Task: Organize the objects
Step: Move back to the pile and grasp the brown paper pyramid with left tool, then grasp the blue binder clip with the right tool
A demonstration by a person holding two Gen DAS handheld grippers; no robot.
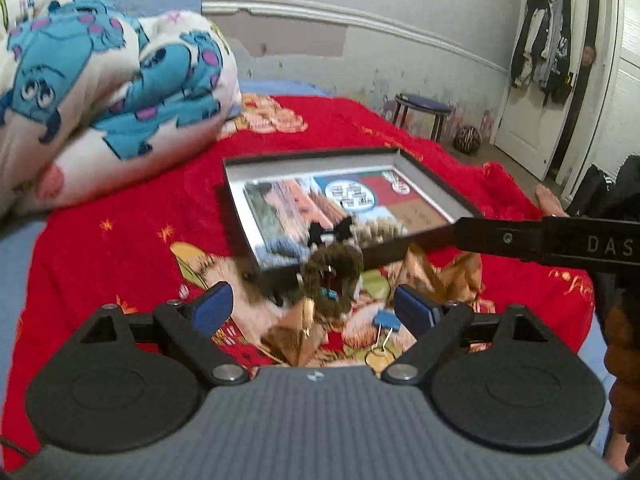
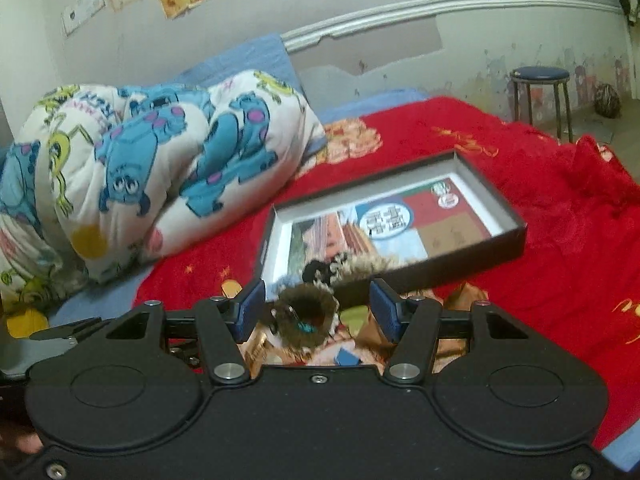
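A shallow black box point(image 1: 436, 178) point(image 2: 516, 228) with a white inside and a colourful picture bottom lies on the red blanket. A furry brown scrunchie point(image 1: 332, 268) point(image 2: 306, 316) lies at the box's near edge, with a small black item point(image 1: 330, 232) just inside. A blue binder clip point(image 1: 386, 320) point(image 2: 346, 358) lies on the blanket. My left gripper point(image 1: 312, 306) is open, just short of the scrunchie. My right gripper point(image 2: 318, 308) is open, its pads either side of the scrunchie and apart from it. The right gripper's body point(image 1: 552, 242) shows at right in the left wrist view.
A bundled cartoon-print duvet point(image 1: 100, 80) point(image 2: 160, 152) lies to the left of the box on the red blanket point(image 1: 120, 220) point(image 2: 560, 280). A round stool point(image 1: 422, 114) point(image 2: 540, 92) and a striped ball point(image 1: 467, 139) stand on the floor by the far wall.
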